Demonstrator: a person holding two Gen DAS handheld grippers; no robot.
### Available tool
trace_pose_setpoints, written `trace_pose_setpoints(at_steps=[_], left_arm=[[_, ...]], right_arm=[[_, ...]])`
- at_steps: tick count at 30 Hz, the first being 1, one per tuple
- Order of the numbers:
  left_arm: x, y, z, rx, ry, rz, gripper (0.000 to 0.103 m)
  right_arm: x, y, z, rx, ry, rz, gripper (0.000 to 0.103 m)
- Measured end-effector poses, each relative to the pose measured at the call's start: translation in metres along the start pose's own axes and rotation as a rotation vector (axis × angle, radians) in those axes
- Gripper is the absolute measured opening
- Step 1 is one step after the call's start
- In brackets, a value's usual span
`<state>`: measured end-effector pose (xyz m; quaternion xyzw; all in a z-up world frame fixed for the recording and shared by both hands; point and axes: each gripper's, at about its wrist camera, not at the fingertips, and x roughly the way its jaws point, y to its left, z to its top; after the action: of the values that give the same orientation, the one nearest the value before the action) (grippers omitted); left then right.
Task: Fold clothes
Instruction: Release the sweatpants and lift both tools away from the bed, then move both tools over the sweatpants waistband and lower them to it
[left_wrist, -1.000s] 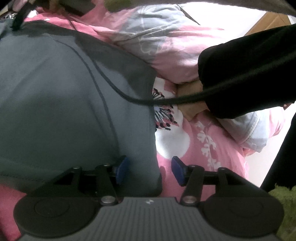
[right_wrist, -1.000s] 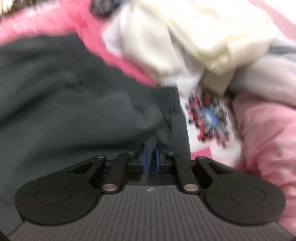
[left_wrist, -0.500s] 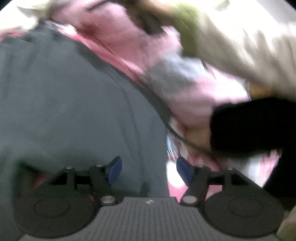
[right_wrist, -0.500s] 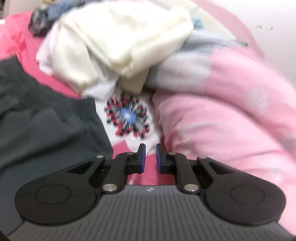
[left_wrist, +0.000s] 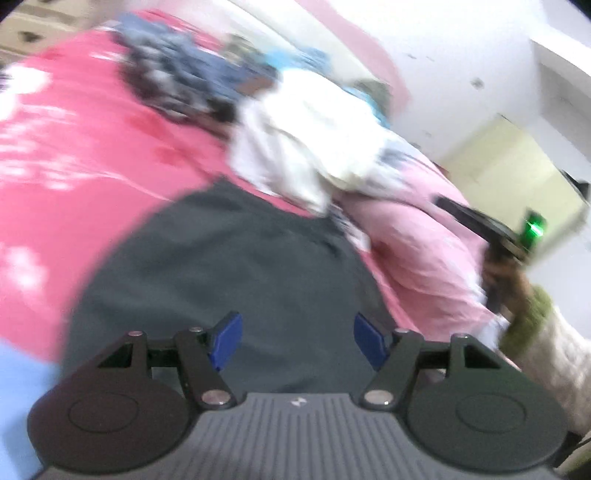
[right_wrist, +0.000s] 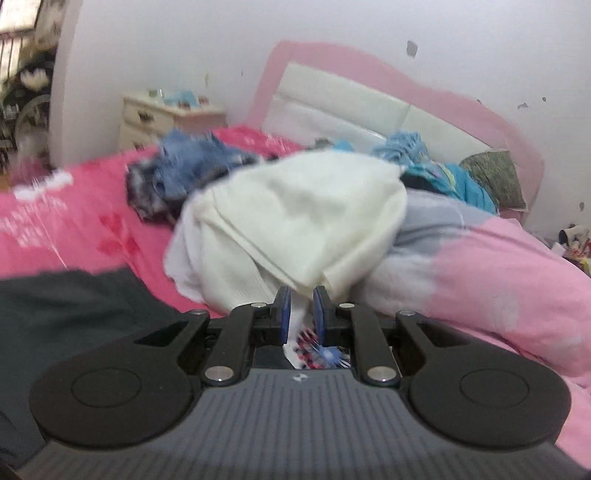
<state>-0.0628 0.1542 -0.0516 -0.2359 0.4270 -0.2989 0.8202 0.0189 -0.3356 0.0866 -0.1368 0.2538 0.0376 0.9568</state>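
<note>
A dark grey garment (left_wrist: 236, 258) lies flat on the pink bed sheet (left_wrist: 74, 147). My left gripper (left_wrist: 297, 339) hangs over its near part, open and empty. The garment also shows at the lower left in the right wrist view (right_wrist: 62, 314). My right gripper (right_wrist: 302, 310) is raised off the bed, its jaws nearly closed with nothing between them, pointing at a cream-white pile of clothes (right_wrist: 295, 225). The same pile shows in the left wrist view (left_wrist: 306, 147). Both views are blurred by motion.
A blue denim heap (right_wrist: 188, 170) lies behind the white pile. A pink and grey duvet (right_wrist: 498, 266) is bunched on the right. Turquoise clothes (right_wrist: 443, 173) rest against the pink headboard (right_wrist: 369, 74). A white nightstand (right_wrist: 162, 118) stands at the back left.
Both grippers have lifted and tilted up. The right gripper let go of the grey garment's edge and swung away toward the white pile. The left gripper stays open over the garment.
</note>
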Motion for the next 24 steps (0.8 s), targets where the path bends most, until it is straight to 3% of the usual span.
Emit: trace_pose_setpoints(at_steps=[2, 5, 9, 13, 17, 24], left_arm=[[-0.023, 0.010, -0.001, -0.021, -0.009, 0.072, 0.068], [-0.054, 0.023, -0.003, -0.050, -0.001, 0.187, 0.068], [-0.095, 0.031, -0.016, -0.054, -0.003, 0.360, 0.068], [-0.129, 0.043, -0.026, -0.095, -0.045, 0.453, 0.068], [-0.129, 0.054, -0.038, -0.128, -0.031, 0.464, 0.068], [-0.080, 0.058, -0.073, 0.044, 0.119, 0.505, 0.063]], right_arm=[[-0.011, 0.005, 0.000, 0.020, 0.016, 0.083, 0.013], [-0.028, 0.032, -0.014, 0.007, 0.103, 0.293, 0.013], [-0.037, 0.104, -0.063, -0.124, 0.321, 0.634, 0.013], [-0.043, 0.174, -0.118, -0.200, 0.470, 0.836, 0.013], [-0.036, 0.201, -0.140, -0.170, 0.561, 0.869, 0.013], [0.004, 0.169, -0.104, 0.113, 0.556, 0.769, 0.027]])
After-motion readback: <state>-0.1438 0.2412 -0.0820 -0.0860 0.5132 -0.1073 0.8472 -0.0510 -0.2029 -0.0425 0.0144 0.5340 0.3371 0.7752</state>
